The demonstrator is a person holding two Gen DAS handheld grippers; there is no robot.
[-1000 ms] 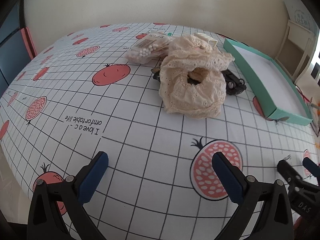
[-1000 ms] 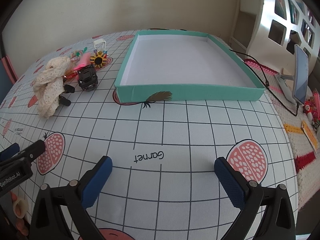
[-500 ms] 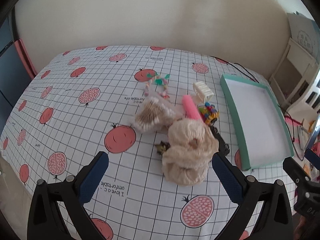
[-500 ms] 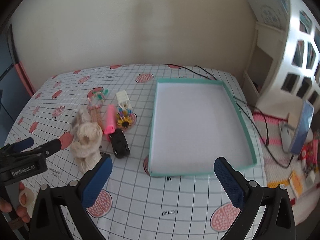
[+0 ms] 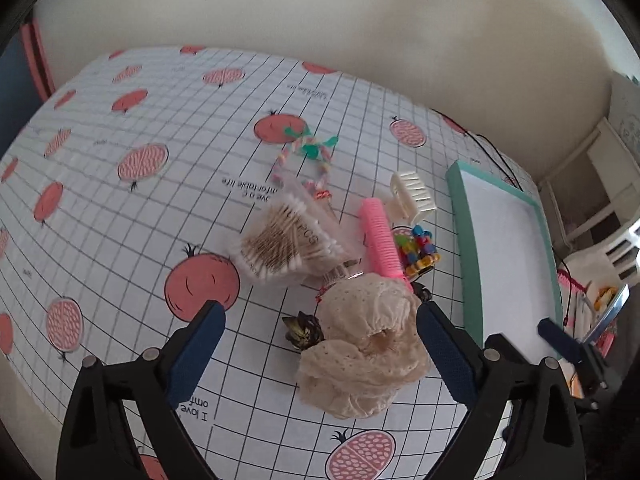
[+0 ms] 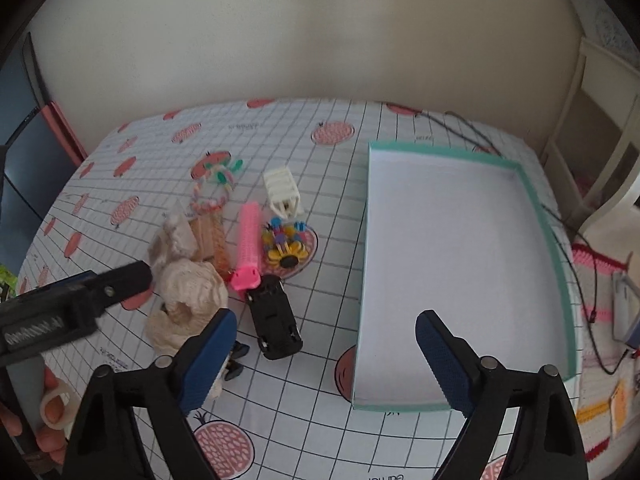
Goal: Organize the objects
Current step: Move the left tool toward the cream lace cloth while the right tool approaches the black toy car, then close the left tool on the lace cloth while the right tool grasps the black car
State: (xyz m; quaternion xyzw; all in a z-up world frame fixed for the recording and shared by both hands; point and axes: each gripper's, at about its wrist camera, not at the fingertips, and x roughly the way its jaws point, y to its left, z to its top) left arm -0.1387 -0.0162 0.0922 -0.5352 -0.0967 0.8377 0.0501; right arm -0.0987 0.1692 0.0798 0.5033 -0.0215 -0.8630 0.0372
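Observation:
A pile of small objects lies mid-table: a cream lace cloth (image 5: 362,344) (image 6: 188,296), a bag of cotton swabs (image 5: 286,242), a pink comb (image 5: 382,240) (image 6: 249,246), a white hair claw (image 5: 412,196) (image 6: 282,192), colourful beads with a sunflower (image 6: 286,246), a bead bracelet (image 5: 306,160) and a black toy car (image 6: 274,322). The teal tray (image 6: 560,240) (image 5: 464,232) with a white floor stands to their right. My left gripper (image 5: 318,354) hovers open over the cloth. My right gripper (image 6: 324,354) hangs open above the tray's near left corner.
A tablecloth (image 5: 120,240) with a grid and pomegranate prints covers the table. A dark hair clip (image 5: 302,330) lies beside the cloth. A black cable (image 6: 560,216) runs behind the tray. White shelving (image 6: 600,128) stands at the right. A person's hand (image 6: 44,412) holds the left tool.
Both grippers have risen well above the table, then come nearer the pile. The left one now hovers over the cloth. Nothing was picked up.

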